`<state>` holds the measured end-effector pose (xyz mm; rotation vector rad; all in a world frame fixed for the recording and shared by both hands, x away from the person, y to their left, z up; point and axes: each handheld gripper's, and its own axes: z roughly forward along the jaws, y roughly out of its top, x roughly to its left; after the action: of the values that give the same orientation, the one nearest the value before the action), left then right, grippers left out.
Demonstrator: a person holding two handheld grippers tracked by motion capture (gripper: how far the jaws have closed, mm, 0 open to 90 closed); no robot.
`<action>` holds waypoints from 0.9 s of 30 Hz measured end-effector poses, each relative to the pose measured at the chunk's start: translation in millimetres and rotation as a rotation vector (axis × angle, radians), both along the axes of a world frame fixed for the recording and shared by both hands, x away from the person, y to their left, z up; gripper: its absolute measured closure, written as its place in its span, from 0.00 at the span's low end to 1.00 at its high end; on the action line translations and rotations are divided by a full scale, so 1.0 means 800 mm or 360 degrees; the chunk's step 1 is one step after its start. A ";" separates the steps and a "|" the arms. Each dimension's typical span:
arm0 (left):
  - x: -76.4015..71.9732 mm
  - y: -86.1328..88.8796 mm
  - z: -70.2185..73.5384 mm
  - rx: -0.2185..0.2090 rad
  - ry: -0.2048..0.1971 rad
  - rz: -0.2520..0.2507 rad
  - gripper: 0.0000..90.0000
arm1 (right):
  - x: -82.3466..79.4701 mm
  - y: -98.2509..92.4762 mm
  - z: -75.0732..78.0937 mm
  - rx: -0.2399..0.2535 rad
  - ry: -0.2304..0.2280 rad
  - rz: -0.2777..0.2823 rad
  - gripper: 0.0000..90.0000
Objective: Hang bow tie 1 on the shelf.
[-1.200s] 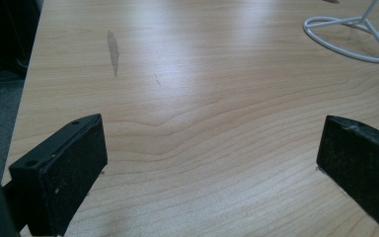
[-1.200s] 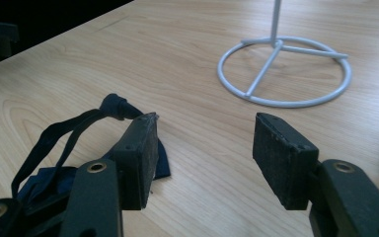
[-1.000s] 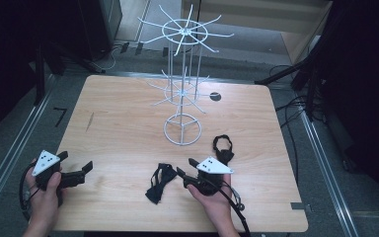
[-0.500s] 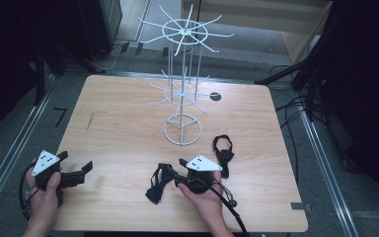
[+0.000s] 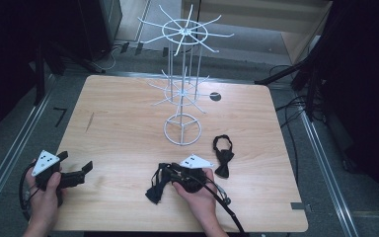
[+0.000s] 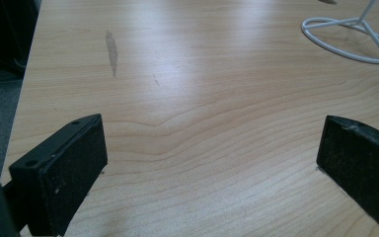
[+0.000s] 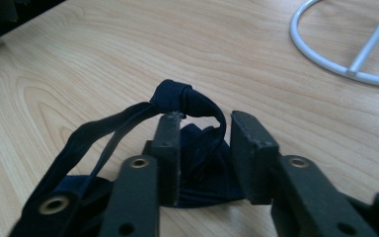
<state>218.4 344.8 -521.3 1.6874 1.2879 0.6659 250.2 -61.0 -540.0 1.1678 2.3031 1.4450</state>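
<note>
The dark bow tie lies on the wooden table close to its near edge, about midway along it, with its knot raised and its thin strap looping out flat on the wood. The right gripper sits over it: its jaws have just been closing, and the tie's fabric and one strand from the knot stand between them, though a gap on one side leaves it unclear whether the pads press yet. In the high view the right gripper points toward the table's left edge. A second bow tie lies just beyond it, nearer the right edge. The white wire rack stands at the table's middle. The left gripper rests at the near left corner, jaws spread wide over bare wood.
</note>
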 end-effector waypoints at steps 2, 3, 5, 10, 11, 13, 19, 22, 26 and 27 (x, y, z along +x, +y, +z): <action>0.000 0.000 0.000 -0.0002 0.0001 -0.0001 0.00 | 0.000 0.001 0.000 -0.0003 0.0005 0.0000 0.77; 0.000 0.000 0.000 -0.0003 0.0001 -0.0001 0.00 | -0.001 0.001 -0.001 -0.0002 0.0005 0.0009 0.80; 0.000 0.000 0.000 -0.0003 0.0001 -0.0002 0.00 | -0.002 0.001 0.000 0.0018 0.0007 0.0030 0.89; 0.000 0.000 0.000 -0.0002 0.0002 -0.0002 0.00 | -0.005 -0.001 0.005 0.0023 0.0000 0.0061 0.99; 0.000 0.000 0.000 -0.0002 0.0002 -0.0003 0.00 | -0.005 -0.002 0.006 0.0022 -0.0007 0.0058 0.99; 0.000 0.000 0.000 -0.0004 0.0002 -0.0003 0.00 | -0.007 -0.004 0.009 0.0021 -0.0030 0.0051 0.99; 0.000 0.000 0.000 -0.0004 0.0002 -0.0004 0.00 | -0.010 -0.014 0.024 0.0059 -0.0117 0.0006 0.99; 0.000 0.000 0.000 -0.0005 0.0002 -0.0004 0.00 | -0.010 -0.023 0.034 0.0074 -0.0161 -0.0035 0.99; 0.000 0.000 0.000 -0.0004 0.0001 -0.0005 0.00 | -0.011 -0.029 0.042 0.0077 -0.0193 -0.0059 0.99; 0.000 0.000 0.000 -0.0005 0.0001 -0.0005 0.00 | -0.012 -0.031 0.045 0.0080 -0.0209 -0.0071 0.99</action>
<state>218.6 344.7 -521.5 1.6873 1.2861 0.6612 240.9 -85.7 -504.3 1.0952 2.1522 1.5234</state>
